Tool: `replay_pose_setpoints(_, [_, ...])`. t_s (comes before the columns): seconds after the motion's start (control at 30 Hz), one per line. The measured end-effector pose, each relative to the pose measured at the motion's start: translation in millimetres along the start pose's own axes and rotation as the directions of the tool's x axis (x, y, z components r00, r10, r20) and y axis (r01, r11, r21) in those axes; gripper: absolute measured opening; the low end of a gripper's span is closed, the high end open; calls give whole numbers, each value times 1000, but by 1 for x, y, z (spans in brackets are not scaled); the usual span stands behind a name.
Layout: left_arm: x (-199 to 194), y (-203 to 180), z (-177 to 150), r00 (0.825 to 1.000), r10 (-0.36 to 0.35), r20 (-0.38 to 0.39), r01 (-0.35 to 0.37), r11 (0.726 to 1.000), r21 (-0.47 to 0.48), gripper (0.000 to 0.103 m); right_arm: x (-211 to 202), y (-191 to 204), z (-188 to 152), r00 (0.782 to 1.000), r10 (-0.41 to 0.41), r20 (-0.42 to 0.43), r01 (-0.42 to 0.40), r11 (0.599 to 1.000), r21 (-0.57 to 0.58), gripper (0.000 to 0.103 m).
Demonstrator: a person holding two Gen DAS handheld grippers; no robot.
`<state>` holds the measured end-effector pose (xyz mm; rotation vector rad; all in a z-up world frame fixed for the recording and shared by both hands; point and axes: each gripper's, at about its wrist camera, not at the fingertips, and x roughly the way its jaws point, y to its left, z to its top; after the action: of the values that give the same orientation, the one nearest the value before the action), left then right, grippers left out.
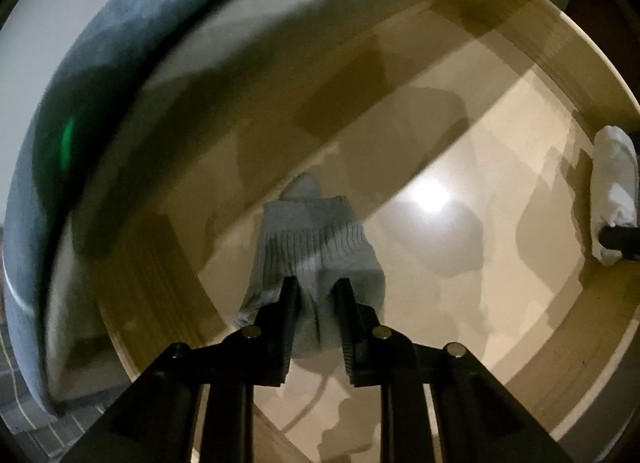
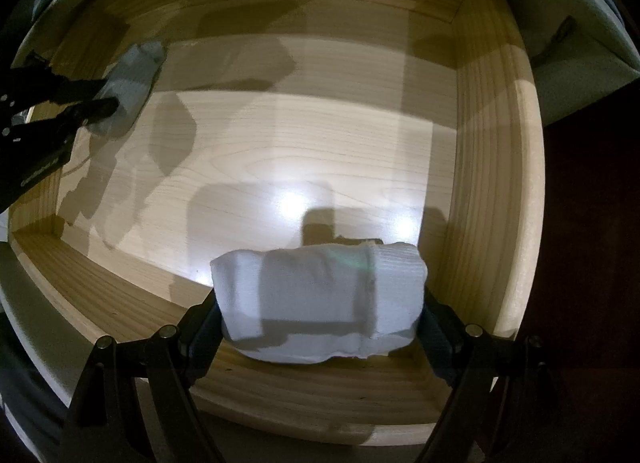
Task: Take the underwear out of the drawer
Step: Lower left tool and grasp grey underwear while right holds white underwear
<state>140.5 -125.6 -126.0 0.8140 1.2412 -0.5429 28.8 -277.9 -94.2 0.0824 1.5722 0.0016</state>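
A grey ribbed garment [image 1: 312,235] hangs just above the floor of the open wooden drawer [image 1: 500,263]. My left gripper [image 1: 316,283] is shut on its near end, pinching the fabric between both pads. In the right wrist view the same grey garment [image 2: 136,67] and left gripper [image 2: 108,99] show at the drawer's far left. A white folded garment [image 2: 320,287] lies near the drawer's front wall [image 2: 320,391]. My right gripper [image 2: 320,303] spans its full length, with the pads pressed on both ends. The white garment [image 1: 614,191] also appears at the right edge of the left wrist view.
The drawer has pale wooden side walls [image 2: 492,183] and a glossy bottom [image 2: 320,143] with light glare. A grey upholstered edge [image 1: 120,63] curves over the drawer's back side. Tiled floor [image 1: 24,415] shows at the lower left.
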Motion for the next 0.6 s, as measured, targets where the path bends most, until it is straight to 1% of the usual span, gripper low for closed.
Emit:
replay_pose_setpoints(0.07, [-2, -5, -4, 1000, -12, -21, 11, 1000, -17, 19, 1, -1, 0, 1000, 3, 2, -3, 1000, 0, 83])
replay_pose_setpoints(0.13, [6, 0, -8, 998, -35, -49, 33, 998, -46, 19, 2, -1, 0, 1000, 9, 4, -9, 1000, -1, 84])
replay_pose_setpoints(0.23, [6, -2, -14, 993, -71, -90, 61, 992, -108, 19, 1, -2, 0, 1000, 18, 8, -18, 1000, -1, 84])
replay_pose_setpoints(0.37, [7, -6, -27, 985, -107, -136, 85, 983, -163, 19, 0, -4, 0, 999, 29, 14, -29, 1000, 2, 84])
replay_pose_setpoints(0.53, [7, -13, -45, 967, -176, -182, 126, 958, -260, 19, 2, -6, -1, 1000, 16, 4, -16, 1000, -4, 84])
replay_pose_setpoints(0.6, [9, -13, -53, 959, -212, -190, 146, 940, -309, 19, 2, -6, 0, 1000, 14, 3, -14, 1000, -3, 84])
